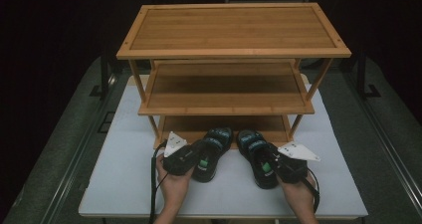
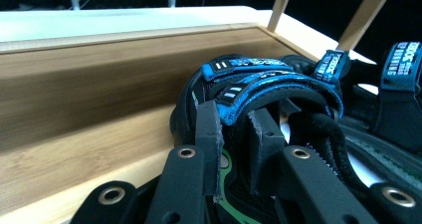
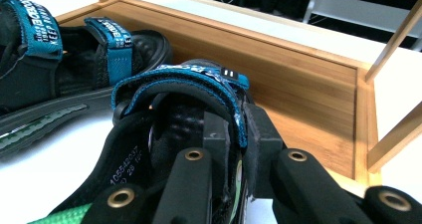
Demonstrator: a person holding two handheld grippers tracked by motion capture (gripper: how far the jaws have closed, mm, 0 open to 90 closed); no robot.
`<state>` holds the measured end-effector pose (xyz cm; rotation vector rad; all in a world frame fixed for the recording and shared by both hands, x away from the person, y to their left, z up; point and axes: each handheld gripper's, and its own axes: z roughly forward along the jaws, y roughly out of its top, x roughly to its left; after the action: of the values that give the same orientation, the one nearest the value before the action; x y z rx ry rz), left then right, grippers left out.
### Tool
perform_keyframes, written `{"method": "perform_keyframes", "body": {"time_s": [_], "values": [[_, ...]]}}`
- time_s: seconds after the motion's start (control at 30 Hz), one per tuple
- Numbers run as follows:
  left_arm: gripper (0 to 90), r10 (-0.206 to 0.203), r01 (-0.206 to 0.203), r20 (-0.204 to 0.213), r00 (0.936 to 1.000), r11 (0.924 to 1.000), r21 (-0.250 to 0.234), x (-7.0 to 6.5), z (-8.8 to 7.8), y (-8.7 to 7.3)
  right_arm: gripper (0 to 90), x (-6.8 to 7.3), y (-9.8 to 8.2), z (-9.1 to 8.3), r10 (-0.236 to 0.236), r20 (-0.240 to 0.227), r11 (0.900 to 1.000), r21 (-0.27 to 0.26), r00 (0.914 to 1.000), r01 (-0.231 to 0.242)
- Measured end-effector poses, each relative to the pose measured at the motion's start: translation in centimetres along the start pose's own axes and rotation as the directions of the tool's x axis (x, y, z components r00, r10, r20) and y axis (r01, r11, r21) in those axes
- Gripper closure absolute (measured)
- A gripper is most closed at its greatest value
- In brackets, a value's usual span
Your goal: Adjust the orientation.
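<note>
Both forearms come in low in front of the bamboo rack [image 1: 234, 52], palms under the tools. The left gripper [image 1: 191, 157] has its jaws narrowed onto the heel strap of the left sandal [image 1: 211, 152]; the right gripper [image 1: 281, 165] likewise pinches the right sandal [image 1: 259, 157]. Each sandal lies lengthwise toward the rack, toe at the rack's bottom shelf edge, heel toward the person. They rest on the white tabletop [image 1: 124, 159]; the surrounding room is dark.

black-blue sandals [image 1: 234, 152] — toes on shelf
</note>
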<state>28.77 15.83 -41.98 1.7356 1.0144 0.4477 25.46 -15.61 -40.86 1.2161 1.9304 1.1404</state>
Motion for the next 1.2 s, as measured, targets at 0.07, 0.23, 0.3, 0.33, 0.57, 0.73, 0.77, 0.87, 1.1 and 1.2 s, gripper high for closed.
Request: {"method": "perform_keyframes", "body": {"time_s": [0.07, 0.23, 0.3, 0.33, 0.57, 0.73, 0.77, 0.87, 1.1, 1.2], "values": [[78.1, 0.003, -0.003, -0.012, 0.9999, 1.0, 0.006, 0.1, 0.4, 0.1, 81.3, -0.1, 0.1, 0.4, 0.01, 0.011, 1.0, -0.001, 0.9999, -0.01], [78.1, -0.002, 0.002, -0.029, 0.9996, 1.0, 0.004, 0.2, 1.2, 0.3, 81.2, -0.1, 0.3, 1.3, 0.032, 0.025, 0.999, -0.004, 0.9992, -0.032], [78.1, -0.017, 0.017, -0.037, 0.9992, 0.9999, -0.002, 0.3, 1.5, 0.3, 81.2, 0.0, 0.4, 1.7, 0.043, 0.034, 0.999, -0.008, 0.9985, -0.043], [78.1, -0.018, 0.018, -0.037, 0.9991, 0.9998, 0.0, 0.3, 1.6, 0.4, 81.2, 0.1, 0.5, 1.9, 0.045, 0.038, 0.999, -0.012, 0.9983, -0.044], [78.0, -0.049, 0.048, -0.052, 0.9974, 0.9987, -0.015, 0.4, 2.2, 0.8, 81.2, 0.6, 1.1, 3.2, 0.065, 0.059, 0.998, -0.022, 0.9961, -0.064], [78.0, -0.077, 0.076, -0.061, 0.9951, 0.9968, -0.027, 0.7, 2.6, 0.8, 81.1, 1.0, 1.5, 4.0, 0.076, 0.077, 0.997, -0.033, 0.9941, -0.074], [77.9, -0.079, 0.077, -0.065, 0.9948, 0.9966, -0.028, 0.8, 2.7, 0.7, 81.1, 1.2, 1.6, 4.3, 0.075, 0.082, 0.997, -0.033, 0.9938, -0.072], [77.9, -0.088, 0.087, -0.058, 0.9944, 0.9957, -0.032, 0.9, 2.7, 0.6, 81.1, 1.4, 1.6, 4.6, 0.083, 0.089, 0.996, -0.042, 0.9926, -0.079], [77.6, -0.093, 0.092, -0.052, 0.9943, 0.9953, -0.031, 0.9, 2.8, 0.5, 81.0, 1.6, 1.5, 5.0, 0.104, 0.101, 0.993, -0.057, 0.9895, -0.099], [77.0, -0.083, 0.082, -0.055, 0.995, 0.9964, -0.024, 0.9, 2.8, 0.5, 80.3, 1.9, 1.3, 5.2, 0.106, 0.109, 0.993, -0.065, 0.9883, -0.1]]}}
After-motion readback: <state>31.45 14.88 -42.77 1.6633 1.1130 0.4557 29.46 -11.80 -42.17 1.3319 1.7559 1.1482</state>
